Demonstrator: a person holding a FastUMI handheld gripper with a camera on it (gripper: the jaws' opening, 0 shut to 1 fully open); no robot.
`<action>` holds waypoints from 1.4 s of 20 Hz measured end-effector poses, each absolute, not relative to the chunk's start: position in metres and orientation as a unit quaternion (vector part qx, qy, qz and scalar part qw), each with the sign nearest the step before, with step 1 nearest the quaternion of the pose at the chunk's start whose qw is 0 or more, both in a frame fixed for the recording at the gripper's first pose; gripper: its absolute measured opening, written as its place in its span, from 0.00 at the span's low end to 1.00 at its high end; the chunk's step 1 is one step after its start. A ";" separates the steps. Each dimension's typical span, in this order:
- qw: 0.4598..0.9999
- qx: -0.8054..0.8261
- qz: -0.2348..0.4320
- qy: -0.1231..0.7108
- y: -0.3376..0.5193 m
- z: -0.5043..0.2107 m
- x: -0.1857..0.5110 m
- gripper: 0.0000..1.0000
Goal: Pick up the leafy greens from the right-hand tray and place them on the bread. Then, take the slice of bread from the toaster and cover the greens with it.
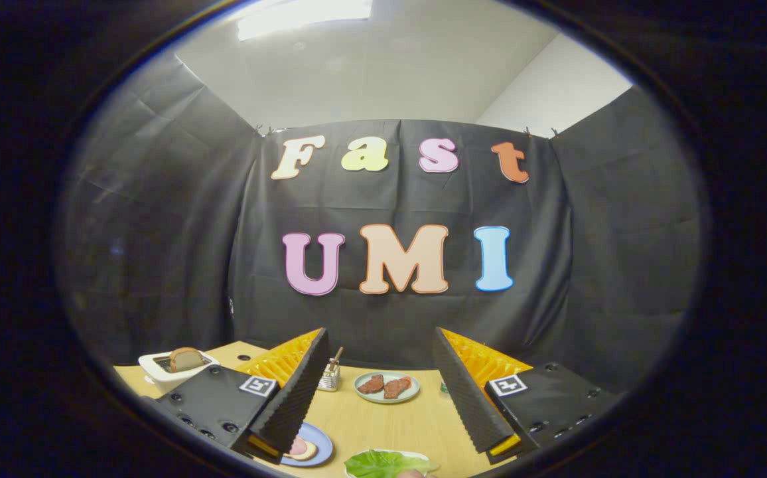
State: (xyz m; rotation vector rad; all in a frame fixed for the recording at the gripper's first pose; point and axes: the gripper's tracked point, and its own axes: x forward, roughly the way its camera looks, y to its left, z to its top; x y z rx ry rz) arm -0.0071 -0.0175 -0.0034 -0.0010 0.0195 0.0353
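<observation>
We hold the tool (383,392) above the wooden table (370,418) with its two ridged fingers (300,392) spread wide apart and nothing between them. The leafy greens (383,463) lie on a pale tray (423,457) low between the fingers, close under the tool; something pinkish sits at their near edge, too cut off for us to name. Just beside the left finger, partly hidden by it, a blue plate (317,446) carries the bread (302,450), with what looks like a pink slice on top. Well off beyond the left finger stands the white toaster (174,370) with a slice of bread (186,359) standing up out of its slot. Further ahead, between the fingers, a light plate (387,387) holds two reddish-brown pieces of meat, and a small holder (330,377) stands near it. We judge the greens to be very light, thin and floppy, likely to fold or slip if pinched at the very rim, so we would take them where the leaf bunches thickest, near the middle rib, with a gentle squeeze. The toast we expect to be stiff but crumbly; its exposed top edge is the natural place to hold.
</observation>
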 end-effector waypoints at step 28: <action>0.947 -0.067 0.234 0.210 -0.022 -0.143 0.014 1.00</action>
